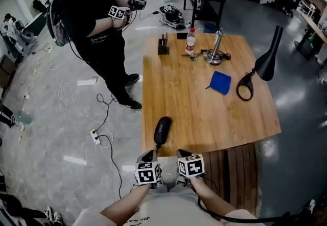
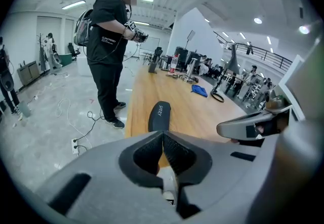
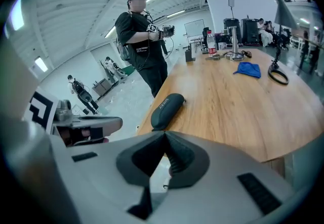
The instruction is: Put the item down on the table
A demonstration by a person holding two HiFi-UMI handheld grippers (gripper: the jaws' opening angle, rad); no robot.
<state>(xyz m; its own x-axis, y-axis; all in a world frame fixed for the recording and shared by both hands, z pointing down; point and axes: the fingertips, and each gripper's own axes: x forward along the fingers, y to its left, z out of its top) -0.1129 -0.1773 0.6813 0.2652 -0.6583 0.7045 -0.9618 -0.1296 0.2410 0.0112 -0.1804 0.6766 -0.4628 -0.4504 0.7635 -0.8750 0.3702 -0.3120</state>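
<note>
The long black oval case (image 1: pixel 162 130) looks smooth & rounded at both ends, a bit like a fat bean. It has small grey letters printed along its top.

It lies flat on the light brown wooden tabletop (image 1: pixel 204 113). It is near the corner closest to the person who holds the grippers, close to the left edge. Its long side runs away from that person, w/ the far end leaning a little to the right in the head view.

The left gripper (image 1: pixel 149 156) has its jaws pressed tight together w/ nothing btw them. The right gripper (image 1: pixel 183 154) is the same: jaws closed, nothing held. The two sit side by side just off the near edge of the tabletop.

The case is out in front of both pairs of jaws & touches neither. In the left gripper view it sits almost straight ahead, just past the jaw tips, pointing away. In the right gripper view it is also ahead, slanting up to the right.

Farther back on the tabletop are a blue cloth (image 1: pixel 220 82), a clear bottle w/ a red cap (image 1: pixel 190 41) & a black desk lamp (image 1: pixel 265 61). A person in black clothes (image 1: pixel 94 21) stands on the floor by the far left side.
</note>
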